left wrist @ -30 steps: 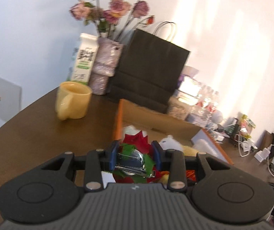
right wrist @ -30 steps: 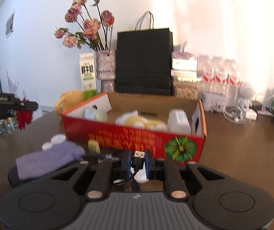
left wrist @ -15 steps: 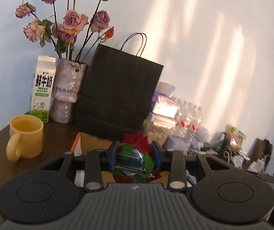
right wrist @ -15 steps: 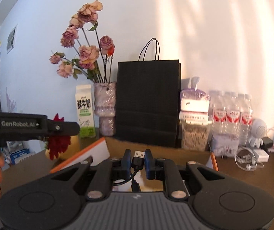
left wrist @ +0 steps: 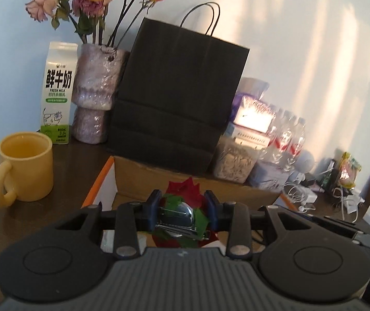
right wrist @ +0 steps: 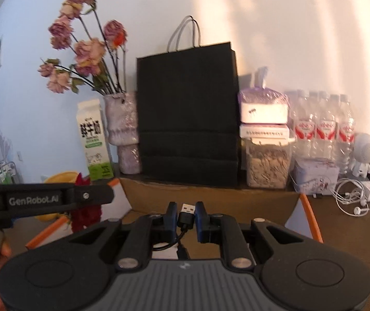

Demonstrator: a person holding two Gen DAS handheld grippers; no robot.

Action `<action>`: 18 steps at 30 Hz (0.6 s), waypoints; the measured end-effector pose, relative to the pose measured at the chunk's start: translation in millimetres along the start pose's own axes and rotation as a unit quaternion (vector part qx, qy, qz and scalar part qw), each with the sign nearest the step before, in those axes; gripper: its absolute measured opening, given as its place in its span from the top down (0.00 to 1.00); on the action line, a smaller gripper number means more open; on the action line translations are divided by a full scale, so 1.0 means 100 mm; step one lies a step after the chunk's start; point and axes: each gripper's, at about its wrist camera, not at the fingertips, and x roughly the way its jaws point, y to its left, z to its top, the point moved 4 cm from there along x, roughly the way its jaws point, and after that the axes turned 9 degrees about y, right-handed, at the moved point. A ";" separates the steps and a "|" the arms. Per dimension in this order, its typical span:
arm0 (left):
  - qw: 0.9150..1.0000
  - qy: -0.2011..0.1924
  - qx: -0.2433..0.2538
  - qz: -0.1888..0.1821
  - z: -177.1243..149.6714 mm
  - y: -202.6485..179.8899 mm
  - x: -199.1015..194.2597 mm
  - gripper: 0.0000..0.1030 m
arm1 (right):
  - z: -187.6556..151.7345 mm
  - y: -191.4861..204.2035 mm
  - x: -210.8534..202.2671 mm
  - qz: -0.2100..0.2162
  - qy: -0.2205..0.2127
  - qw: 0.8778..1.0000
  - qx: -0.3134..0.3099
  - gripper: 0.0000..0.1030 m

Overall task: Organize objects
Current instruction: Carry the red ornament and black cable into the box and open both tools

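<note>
Left wrist view: the left hand-held gripper (left wrist: 182,208) is pinching a red cloth flower (left wrist: 183,189) with green leaves and a shiny metal clip (the clip is sitting right between the blue pads). It is hanging above the open cardboard box (left wrist: 143,176), whose orange edge is showing at the left. A yellow mug (left wrist: 25,167) is standing on the dark desk (left wrist: 63,181) just left of the box. Behind it, a milk carton (left wrist: 57,93), a vase (left wrist: 95,96) of dried roses and a black paper bag (left wrist: 177,106) are lining the wall.

Right wrist view: the right hand-held gripper (right wrist: 186,211) is pressing together on a black USB cable (right wrist: 186,213), its metal plug pointing up between the pads and the cord looping below. It too is hanging above the box (right wrist: 210,199). The left hand-held gripper (right wrist: 55,198) is reaching in from the left with the red flower (right wrist: 85,210) in it. Water bottles (right wrist: 322,129) and white earphones (right wrist: 353,202) are resting on the desk (right wrist: 353,230) at the right.
</note>
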 end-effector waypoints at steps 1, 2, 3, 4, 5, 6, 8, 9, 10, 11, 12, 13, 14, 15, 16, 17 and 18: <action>1.000 0.002 0.000 0.000 -0.01 0.00 0.01 0.64 | -0.02 -0.02 0.01 -0.001 0.003 1.000 0.003 0.87; 1.000 0.003 0.001 0.001 -0.01 0.00 0.01 0.64 | -0.03 -0.04 0.01 -0.002 0.004 1.000 0.006 0.87; 1.000 0.003 0.002 0.002 -0.02 0.00 0.02 0.64 | -0.04 -0.06 0.03 -0.004 0.006 1.000 0.009 0.87; 1.000 0.004 0.003 0.003 -0.02 -0.01 0.02 0.64 | -0.06 -0.06 0.02 -0.006 0.008 1.000 0.010 0.87; 1.000 0.005 0.004 0.003 -0.02 -0.01 0.02 0.64 | -0.07 -0.07 0.03 -0.008 0.010 1.000 0.010 0.87; 1.000 0.006 0.005 0.003 -0.02 -0.01 0.03 0.64 | -0.07 -0.07 0.03 -0.009 0.011 1.000 0.010 0.87; 1.000 0.008 0.007 0.006 -0.03 -0.01 0.03 0.62 | -0.08 -0.07 0.04 -0.010 0.012 1.000 0.011 0.86; 1.000 0.010 0.008 0.008 -0.02 -0.01 0.04 0.60 | -0.08 -0.07 0.04 -0.011 0.012 1.000 0.011 0.84; 1.000 0.011 0.008 0.012 -0.02 -0.01 0.04 0.55 | -0.08 -0.07 0.04 -0.013 0.013 1.000 0.012 0.84; 1.000 0.012 0.009 0.015 -0.03 -0.01 0.04 0.41 | -0.08 -0.07 0.04 -0.014 0.015 1.000 0.013 0.80; 1.000 0.013 0.009 0.019 -0.03 -0.01 0.05 0.31 | -0.09 -0.08 0.05 -0.015 0.016 1.000 0.015 0.68; 1.000 0.010 0.008 0.026 -0.03 -0.01 0.05 0.09 | -0.09 -0.08 0.06 -0.017 0.019 1.000 0.016 0.46; 0.999 0.004 0.008 0.036 -0.03 -0.02 0.04 0.00 | -0.10 -0.08 0.07 -0.020 0.023 0.999 0.017 0.32; 0.999 -0.004 0.010 0.048 -0.03 -0.02 0.02 0.00 | -0.11 -0.09 0.08 -0.024 0.026 0.999 0.018 0.08; 0.998 -0.004 0.013 0.054 -0.03 -0.02 0.02 0.00 | -0.11 -0.08 0.09 -0.027 0.026 0.999 0.017 0.03; 0.998 -0.001 0.012 0.054 -0.03 -0.02 0.03 0.00 | -0.12 -0.08 0.09 -0.029 0.025 0.999 0.016 0.03; 0.999 0.001 0.008 0.053 -0.03 -0.01 0.04 0.00 | -0.11 -0.08 0.09 -0.028 0.026 0.999 0.016 0.02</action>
